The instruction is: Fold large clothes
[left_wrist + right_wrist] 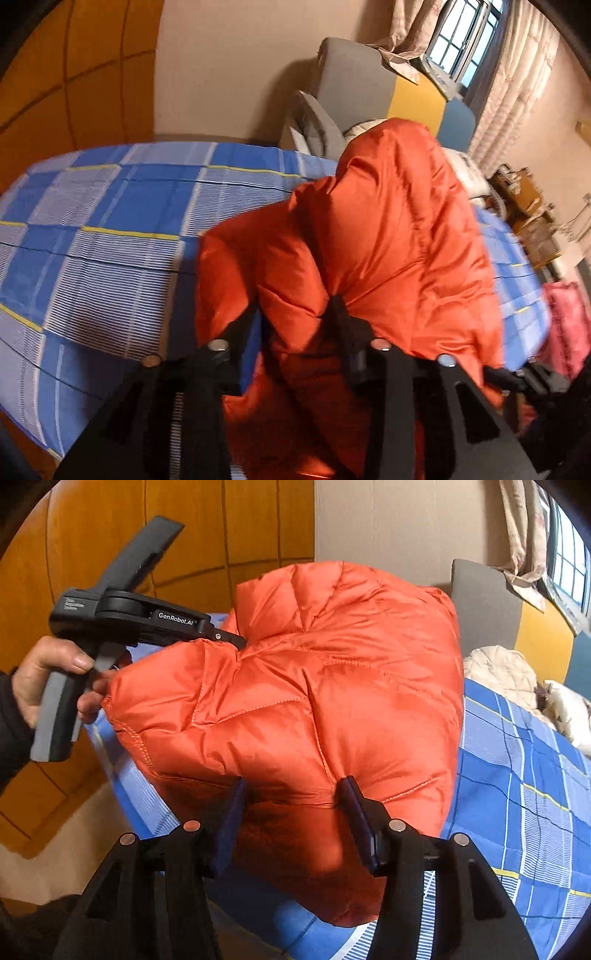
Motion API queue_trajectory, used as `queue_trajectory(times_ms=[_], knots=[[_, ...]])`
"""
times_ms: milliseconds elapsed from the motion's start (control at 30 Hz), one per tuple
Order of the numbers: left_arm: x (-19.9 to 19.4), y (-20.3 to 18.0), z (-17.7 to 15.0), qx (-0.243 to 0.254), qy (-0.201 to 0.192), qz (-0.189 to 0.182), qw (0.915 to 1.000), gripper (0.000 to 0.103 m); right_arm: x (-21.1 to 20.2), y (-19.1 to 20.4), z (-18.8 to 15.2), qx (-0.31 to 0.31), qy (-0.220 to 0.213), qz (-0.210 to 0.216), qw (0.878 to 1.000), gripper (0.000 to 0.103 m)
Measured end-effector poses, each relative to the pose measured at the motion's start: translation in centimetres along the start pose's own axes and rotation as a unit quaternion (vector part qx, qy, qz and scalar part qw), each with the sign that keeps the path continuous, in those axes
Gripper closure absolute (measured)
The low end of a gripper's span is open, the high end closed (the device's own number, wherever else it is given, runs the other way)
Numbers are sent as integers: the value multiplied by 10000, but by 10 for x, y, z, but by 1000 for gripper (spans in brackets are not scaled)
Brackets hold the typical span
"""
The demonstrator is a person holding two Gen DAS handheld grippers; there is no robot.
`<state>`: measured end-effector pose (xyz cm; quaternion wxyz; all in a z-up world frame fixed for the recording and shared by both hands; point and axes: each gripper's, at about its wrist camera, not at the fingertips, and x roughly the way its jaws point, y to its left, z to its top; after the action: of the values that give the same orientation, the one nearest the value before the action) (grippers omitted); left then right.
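An orange puffy down jacket [388,229] is held up, bunched, above a bed with a blue checked sheet [110,221]. My left gripper [295,317] has its fingers pressed into the jacket's fabric and is shut on it. In the right wrist view the jacket [314,686] fills the middle. My right gripper [291,794] grips a thick fold of it between its blue-padded fingers [354,812]. The left gripper [236,640] shows there at the upper left, held by a hand, pinching the jacket's edge.
A grey, yellow and blue headboard [369,81] stands at the bed's far end with pale bedding [509,672] below it. A curtained window [465,33] is behind. A wooden wardrobe [166,535] lines the left side. Cluttered wooden furniture [524,206] and a pink cloth [565,325] sit to the right.
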<state>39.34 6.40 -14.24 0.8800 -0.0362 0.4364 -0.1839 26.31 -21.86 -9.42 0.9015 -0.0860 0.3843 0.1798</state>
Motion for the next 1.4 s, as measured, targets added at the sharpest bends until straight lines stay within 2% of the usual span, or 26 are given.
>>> queue_trajectory(times_ms=[133, 200, 267, 333, 400, 433, 500, 633, 700, 767, 833, 900, 1000, 1067, 1167, 1267, 1400], knots=[[16, 9, -8, -17, -143, 196, 9997, 53, 6, 10, 0, -122, -81, -209, 9997, 50], [18, 16, -11, -284, -260, 85, 9992, 52, 11, 8, -3, -119, -57, -270, 9995, 50], [12, 20, -14, -515, -330, -41, 9981, 51, 11, 2, 0, 31, -10, -152, 9999, 50], [4, 20, -16, -616, -353, -11, 9975, 49, 9, -1, 2, 84, -7, -43, 10000, 50], [-12, 16, -18, -676, -431, 109, 9967, 43, 11, -1, 1, 117, -4, -27, 9999, 50], [-19, 16, -19, -753, -479, 111, 9959, 34, 10, -3, 3, 164, -9, -18, 9999, 50], [-42, 12, -21, -969, -712, -103, 9927, 26, 7, 2, 0, 215, -24, 6, 9998, 49], [-67, -8, -23, -888, -881, -239, 9919, 23, 7, -1, 2, 235, -19, 44, 9997, 49], [-65, -24, -25, -665, -784, -69, 9947, 23, 4, -2, 0, 312, -36, 140, 9994, 49], [-57, -34, -29, -466, -752, 352, 9955, 27, -2, -5, -2, 423, -57, 299, 9986, 49], [-48, -32, -32, -560, -633, 426, 9955, 29, -7, -11, -1, 491, -71, 436, 9978, 49], [-44, -23, -37, -767, -678, 511, 9934, 29, -19, -22, 4, 610, -154, 738, 9953, 49], [-43, -14, -42, -944, -748, 515, 9914, 29, -36, -42, 24, 848, -454, 1007, 9903, 49], [-43, -13, -46, -947, -786, 538, 9909, 29, -41, -50, 50, 822, -678, 1001, 9893, 49], [-40, -14, -49, -947, -831, 601, 9902, 29, -26, -50, 99, 547, -686, 1037, 9907, 49], [-38, -14, -52, -941, -840, 635, 9900, 29, 2, -45, 143, 348, -460, 1093, 9923, 49], [-32, -10, -58, -969, -796, 610, 9902, 29, 58, -38, 186, 259, 283, 1045, 9938, 49]])
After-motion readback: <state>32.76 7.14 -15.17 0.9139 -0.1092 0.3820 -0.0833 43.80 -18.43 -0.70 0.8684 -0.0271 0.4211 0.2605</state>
